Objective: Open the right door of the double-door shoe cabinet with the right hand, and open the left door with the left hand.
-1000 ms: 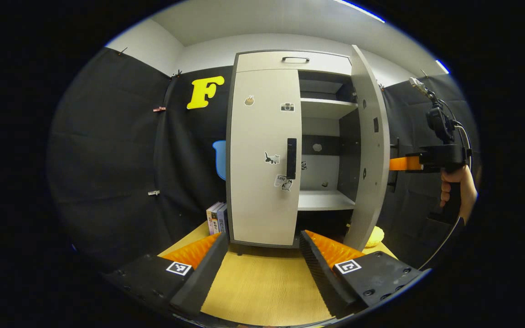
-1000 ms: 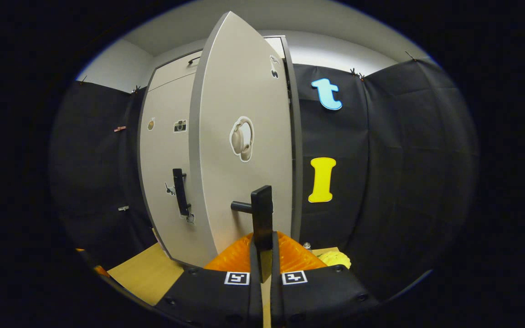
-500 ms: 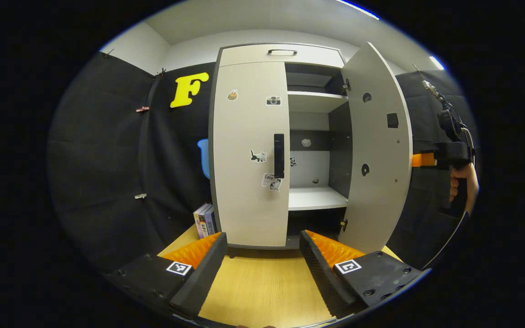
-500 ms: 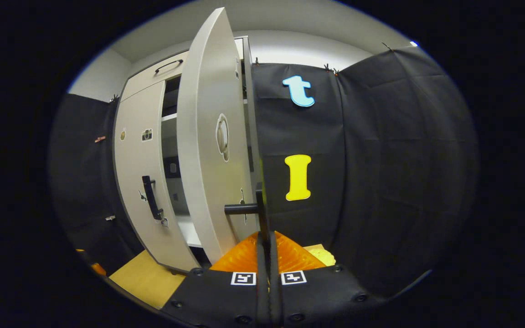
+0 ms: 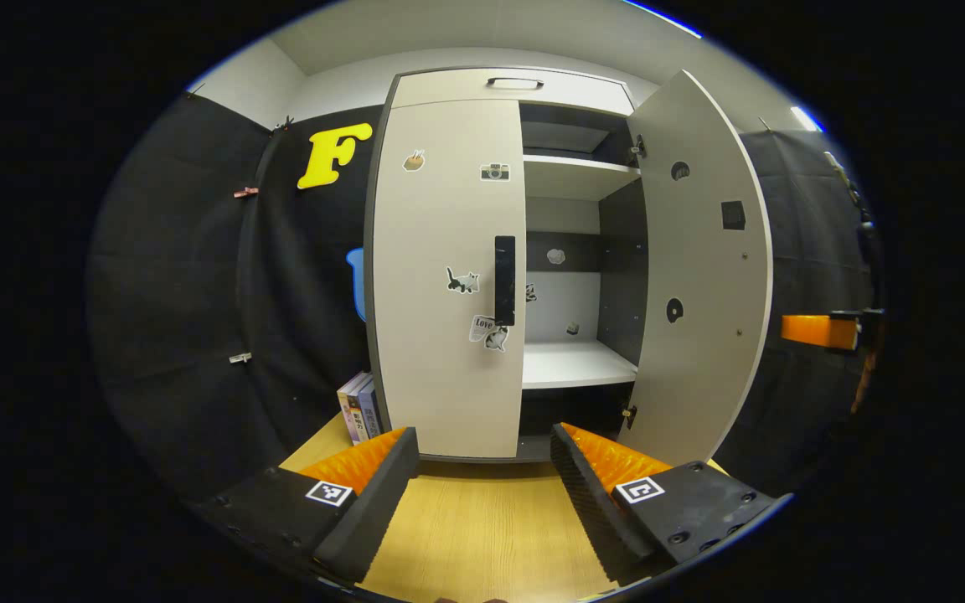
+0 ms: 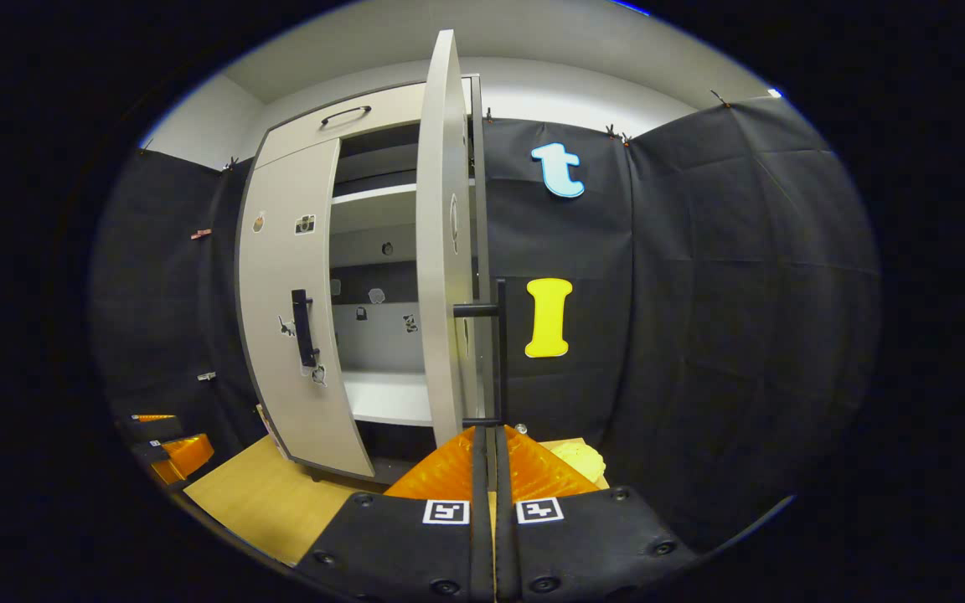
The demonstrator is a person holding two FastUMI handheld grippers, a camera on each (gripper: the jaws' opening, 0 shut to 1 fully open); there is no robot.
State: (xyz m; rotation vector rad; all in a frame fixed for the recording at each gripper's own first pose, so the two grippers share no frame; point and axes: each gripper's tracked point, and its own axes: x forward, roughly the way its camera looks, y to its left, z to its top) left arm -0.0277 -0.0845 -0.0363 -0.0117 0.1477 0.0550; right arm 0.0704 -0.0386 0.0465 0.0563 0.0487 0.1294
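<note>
While right door (image 5: 704,276) stands wide open, left door (image 5: 446,276) sits closed. We judge panel rigid, hinge-light (slick face); take black bar handle (image 5: 504,280). Left gripper (image 5: 482,494) fingers apart; right gripper (image 6: 488,469) fingers together, grip on right handle (image 6: 495,352) unclear.

Cabinet (image 5: 516,84): stands on the table (image 5: 482,536).
Right door (image 5: 700,276): swung out, right of the shut left door (image 5: 441,276).
Books (image 5: 357,406): left of cabinet.
</note>
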